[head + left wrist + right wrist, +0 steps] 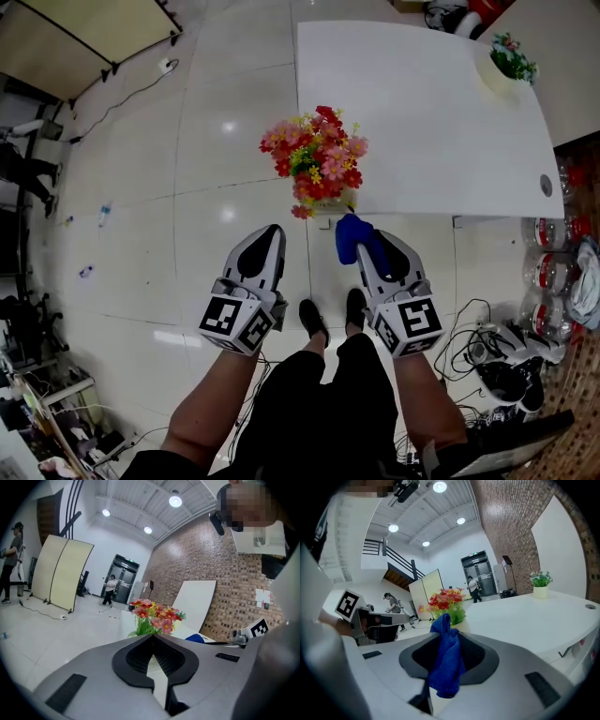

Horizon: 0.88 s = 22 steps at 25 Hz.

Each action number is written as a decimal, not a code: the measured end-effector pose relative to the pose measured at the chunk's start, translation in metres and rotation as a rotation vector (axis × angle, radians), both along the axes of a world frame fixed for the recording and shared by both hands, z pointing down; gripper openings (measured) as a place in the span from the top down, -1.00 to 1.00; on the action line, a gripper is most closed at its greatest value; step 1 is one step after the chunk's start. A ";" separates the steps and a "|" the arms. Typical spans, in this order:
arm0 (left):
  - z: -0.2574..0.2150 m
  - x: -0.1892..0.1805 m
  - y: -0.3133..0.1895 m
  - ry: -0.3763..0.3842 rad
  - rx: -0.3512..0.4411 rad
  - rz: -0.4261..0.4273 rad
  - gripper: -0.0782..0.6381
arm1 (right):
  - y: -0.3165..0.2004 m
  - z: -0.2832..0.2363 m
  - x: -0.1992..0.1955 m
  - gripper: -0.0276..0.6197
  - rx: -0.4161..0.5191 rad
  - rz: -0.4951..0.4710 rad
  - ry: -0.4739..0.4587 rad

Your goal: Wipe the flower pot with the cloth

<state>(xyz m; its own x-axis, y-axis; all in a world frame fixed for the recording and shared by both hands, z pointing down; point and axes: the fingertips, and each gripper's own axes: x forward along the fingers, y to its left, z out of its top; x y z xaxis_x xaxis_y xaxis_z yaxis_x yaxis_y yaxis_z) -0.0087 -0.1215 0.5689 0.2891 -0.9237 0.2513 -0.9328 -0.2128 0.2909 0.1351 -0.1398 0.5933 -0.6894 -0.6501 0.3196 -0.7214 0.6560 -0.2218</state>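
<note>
The flower pot (336, 200) stands at the near left corner of the white table (422, 131), mostly hidden under its red, pink and yellow flowers (317, 159). My right gripper (361, 246) is shut on a blue cloth (354, 236), which sits just below and right of the pot, close to it; I cannot tell whether they touch. In the right gripper view the cloth (445, 663) hangs between the jaws with the flowers (445, 601) right behind it. My left gripper (267, 242) is shut on nothing, to the left of the pot. The flowers (154, 616) rise beyond its jaws.
A second small pot with a green plant (506, 64) stands at the table's far right. Bottles (553, 272) and cables (487, 347) lie on the floor to the right. Glossy tiled floor spreads to the left. People stand far back in the hall (110, 588).
</note>
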 end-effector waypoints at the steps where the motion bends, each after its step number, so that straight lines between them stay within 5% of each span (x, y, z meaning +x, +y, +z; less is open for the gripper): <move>1: -0.005 0.001 0.002 0.002 0.006 0.006 0.77 | 0.005 -0.006 0.000 0.61 -0.002 -0.009 -0.002; 13: -0.065 0.025 0.019 0.030 0.088 0.063 0.77 | 0.019 -0.082 0.035 0.61 0.066 0.014 0.039; 22: -0.080 0.047 0.002 -0.042 0.091 -0.056 0.77 | -0.032 -0.094 0.059 0.61 0.096 -0.153 0.015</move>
<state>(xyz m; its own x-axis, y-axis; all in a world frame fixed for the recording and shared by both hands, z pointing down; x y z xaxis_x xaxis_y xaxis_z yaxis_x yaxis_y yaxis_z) 0.0382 -0.1198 0.4886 0.2270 -0.9577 0.1767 -0.9549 -0.1832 0.2336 0.1940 -0.1719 0.4990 -0.7780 -0.5662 0.2723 -0.6146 0.7759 -0.1426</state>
